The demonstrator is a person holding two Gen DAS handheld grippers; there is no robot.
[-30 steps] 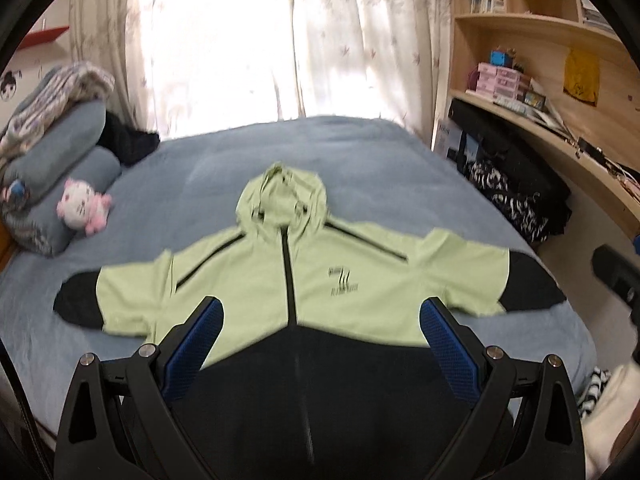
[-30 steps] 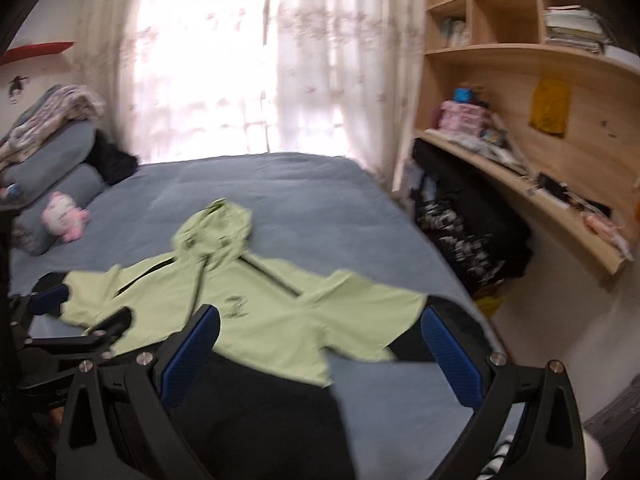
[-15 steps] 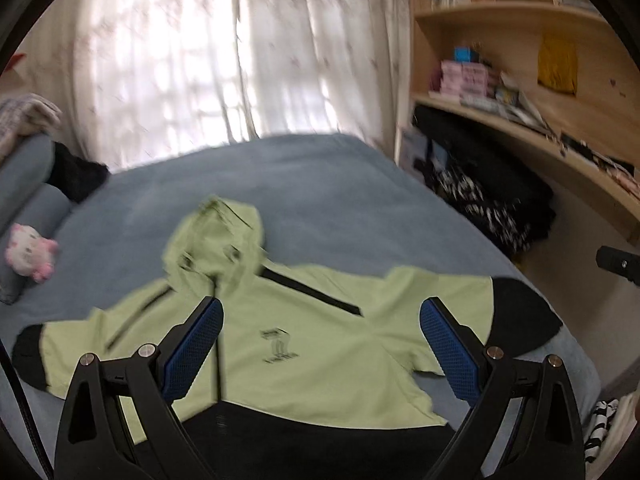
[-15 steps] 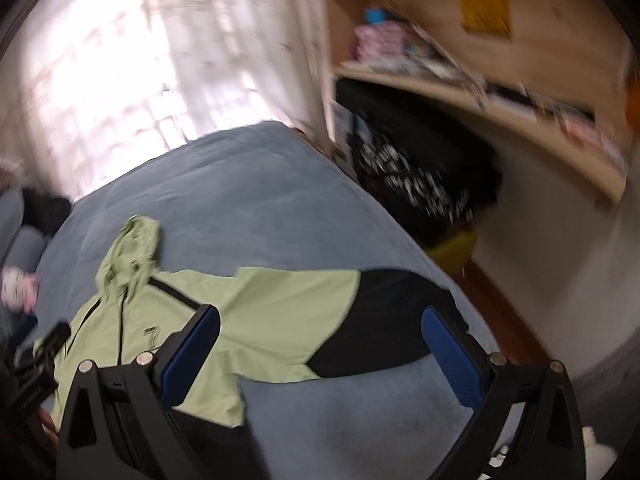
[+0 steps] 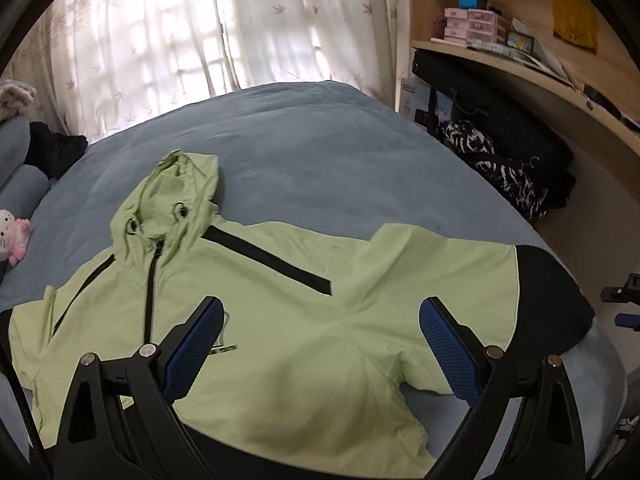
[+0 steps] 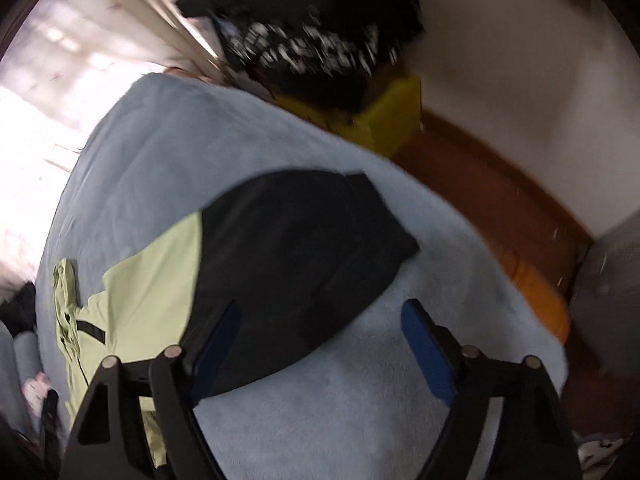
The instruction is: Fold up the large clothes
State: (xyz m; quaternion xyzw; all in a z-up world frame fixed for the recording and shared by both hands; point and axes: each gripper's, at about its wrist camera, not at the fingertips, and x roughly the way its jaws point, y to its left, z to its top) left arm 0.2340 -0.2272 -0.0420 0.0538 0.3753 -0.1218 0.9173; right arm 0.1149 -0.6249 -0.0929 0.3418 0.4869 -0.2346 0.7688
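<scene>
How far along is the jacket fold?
Done: the green jacket lies spread flat on the bed; no fold shows. In hand: right tool, jaws open and just closing, above the black cuff; left tool open over the chest. Left: every fold.

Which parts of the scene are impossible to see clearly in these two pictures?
- Light green and black hooded jacket: hem cut off by the left gripper, left wrist view.
- Its chest logo: too small, half behind a finger.
- Black patterned pile: motion-blurred, right wrist view.
</scene>
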